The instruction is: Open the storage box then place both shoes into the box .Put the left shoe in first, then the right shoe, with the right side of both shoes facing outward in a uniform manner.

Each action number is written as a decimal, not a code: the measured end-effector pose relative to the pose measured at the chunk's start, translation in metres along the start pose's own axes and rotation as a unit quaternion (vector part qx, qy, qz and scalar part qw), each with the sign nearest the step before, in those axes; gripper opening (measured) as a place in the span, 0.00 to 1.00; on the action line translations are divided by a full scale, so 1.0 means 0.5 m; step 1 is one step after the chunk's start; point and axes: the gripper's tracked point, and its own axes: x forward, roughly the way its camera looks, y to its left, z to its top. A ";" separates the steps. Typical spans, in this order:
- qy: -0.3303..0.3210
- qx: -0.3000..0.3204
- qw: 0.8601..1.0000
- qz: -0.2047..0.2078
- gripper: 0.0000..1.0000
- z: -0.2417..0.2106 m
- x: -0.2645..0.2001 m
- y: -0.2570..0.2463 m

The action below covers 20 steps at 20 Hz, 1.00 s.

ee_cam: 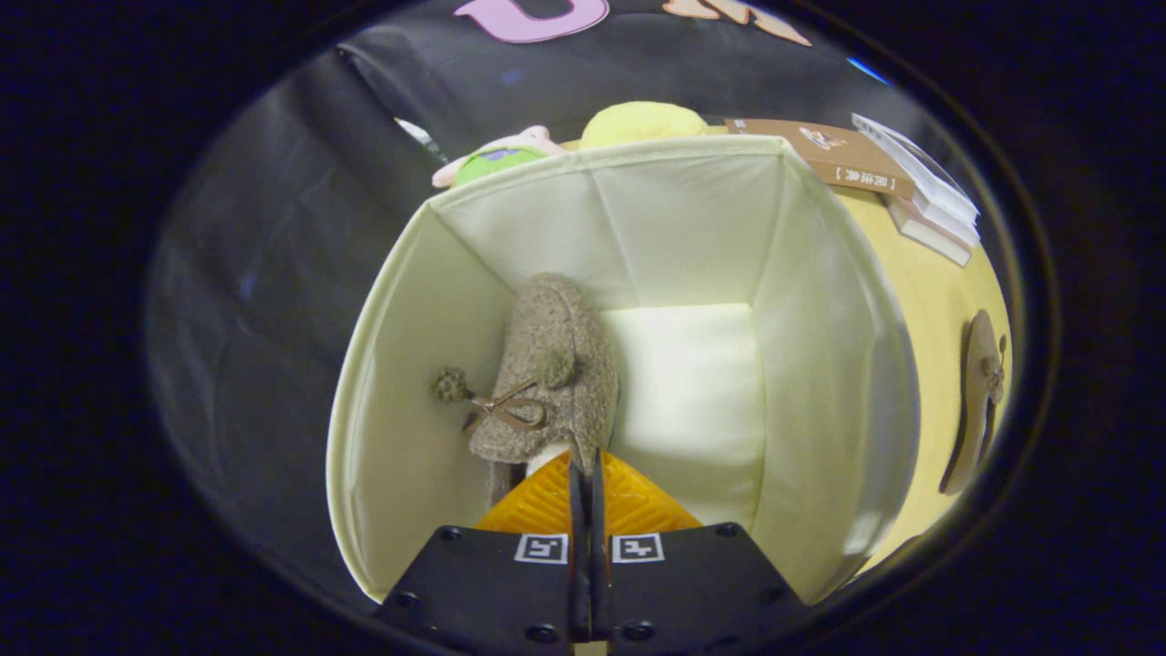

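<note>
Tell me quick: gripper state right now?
Gripper: fingers closed together, pinching the heel edge of the fuzzy brown shoe inside the open cream fabric storage box.

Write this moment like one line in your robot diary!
box: open | first shoe: inside, by left wall | gripper: pinching its heel edge | second shoe: on table outside

The left side of the storage box is being occupied by a fuzzy brown shoe, against which the closed gripper is being held; its right floor is being left free.
</note>
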 end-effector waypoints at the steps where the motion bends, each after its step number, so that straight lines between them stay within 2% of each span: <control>1: 0.001 -0.005 1.000 0.004 0.10 -0.003 -0.003 0.003; 4: 0.001 -0.010 1.000 0.015 0.16 -0.002 -0.008 0.003; 9: -0.016 -0.018 0.998 0.063 0.84 0.003 -0.046 0.047; 11: -0.031 -0.028 0.995 0.087 0.95 0.014 -0.072 0.070; 17: -0.118 -0.087 0.982 0.121 0.96 0.101 -0.183 0.060; 20: -0.162 -0.109 0.972 0.128 0.96 0.112 -0.277 0.052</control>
